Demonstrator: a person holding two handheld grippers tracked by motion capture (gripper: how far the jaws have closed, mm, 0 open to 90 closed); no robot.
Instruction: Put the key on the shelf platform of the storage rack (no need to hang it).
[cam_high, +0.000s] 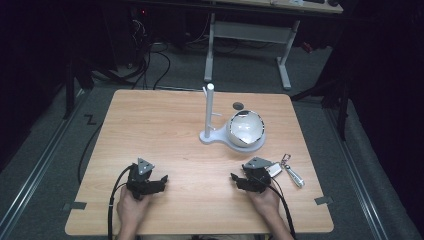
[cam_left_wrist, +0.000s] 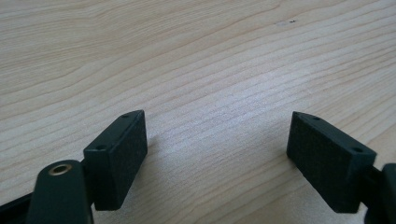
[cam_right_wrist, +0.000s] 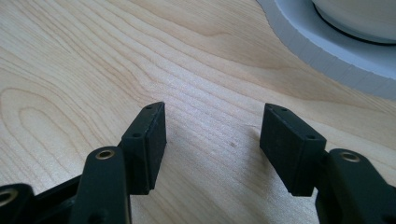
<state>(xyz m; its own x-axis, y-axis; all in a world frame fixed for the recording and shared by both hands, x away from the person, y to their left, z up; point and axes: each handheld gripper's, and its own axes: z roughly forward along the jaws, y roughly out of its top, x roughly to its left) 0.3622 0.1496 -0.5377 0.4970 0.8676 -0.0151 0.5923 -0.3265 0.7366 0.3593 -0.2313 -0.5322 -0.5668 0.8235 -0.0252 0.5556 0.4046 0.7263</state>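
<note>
While both of your grippers rest low over the near part of the wooden table (cam_high: 165, 125), neither one holds anything: the left gripper (cam_high: 150, 184) has its jaws spread wide over bare wood, and the right gripper (cam_high: 245, 181) likewise stands released, with only tabletop between its pads. The nearest thing to your right gripper is the key ring (cam_high: 287, 170), lying flat on the table just beside it on the outer side, its silver tag close against the gripper's body and its keys pointing toward the right edge. Ahead of that gripper, a little way off, sits the white stand (cam_high: 215, 136) with its upright post, and the round white bowl (cam_high: 246, 128) rests on the stand's base; in the right gripper view the base's grey rim (cam_right_wrist: 327, 42) crosses the upper right corner. Between your two grippers the table is open wood, and the left half has room to move up to the far edge.
</note>
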